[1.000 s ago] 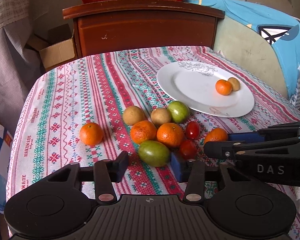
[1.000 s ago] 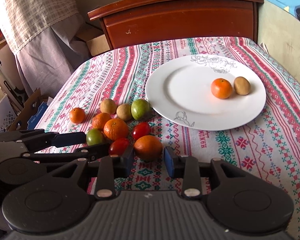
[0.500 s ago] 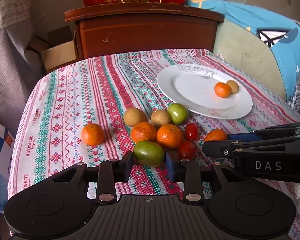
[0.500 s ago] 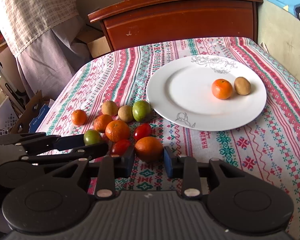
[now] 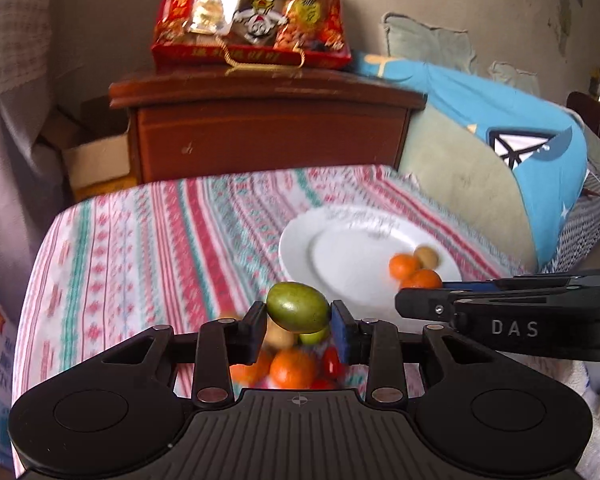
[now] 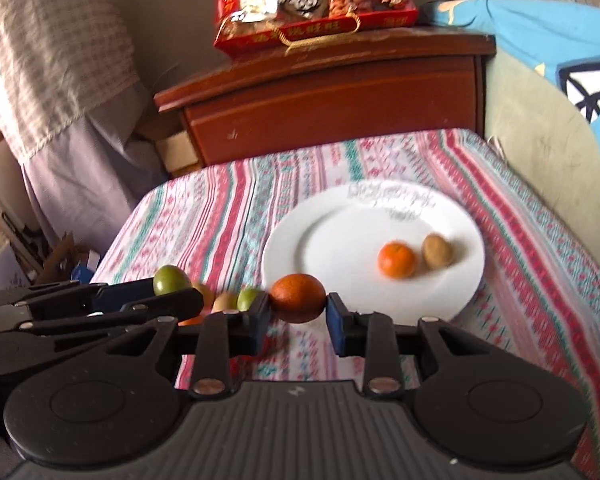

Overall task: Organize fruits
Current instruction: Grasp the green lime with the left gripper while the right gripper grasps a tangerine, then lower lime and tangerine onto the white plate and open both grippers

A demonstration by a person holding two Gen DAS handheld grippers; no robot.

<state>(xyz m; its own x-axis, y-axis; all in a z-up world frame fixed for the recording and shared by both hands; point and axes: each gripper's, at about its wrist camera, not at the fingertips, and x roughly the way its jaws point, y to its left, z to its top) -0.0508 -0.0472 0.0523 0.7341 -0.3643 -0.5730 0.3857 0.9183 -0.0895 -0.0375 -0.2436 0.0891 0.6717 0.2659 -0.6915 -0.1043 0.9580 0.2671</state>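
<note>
1. Left gripper point(image 5: 299, 330): jaws clenched on a green oval fruit point(image 5: 298, 307), which sits crosswise between the two pads near their tips, its upper half standing above them. The fruit is clear of the striped tablecloth point(image 5: 148, 248).
2. Right gripper point(image 6: 298, 320): jaws clenched on an orange mandarin point(image 6: 298, 298), pinched at its two sides between the pad tips and clear of the cloth, just in front of the near rim of the white plate point(image 6: 340, 216).
3. Plate contents: a second mandarin point(image 6: 396, 259) and a brown kiwi-like fruit point(image 6: 438, 251) lie side by side, touching or nearly so, right of the plate's centre.
4. Remaining pile point(image 5: 296, 364): oranges, a red fruit and a pale green one lie on the cloth below the left gripper's pads; blur hides their exact count.
5. Background: a wooden cabinet point(image 5: 268, 132) bearing a red gift bag point(image 5: 252, 12) stands beyond the table.
</note>
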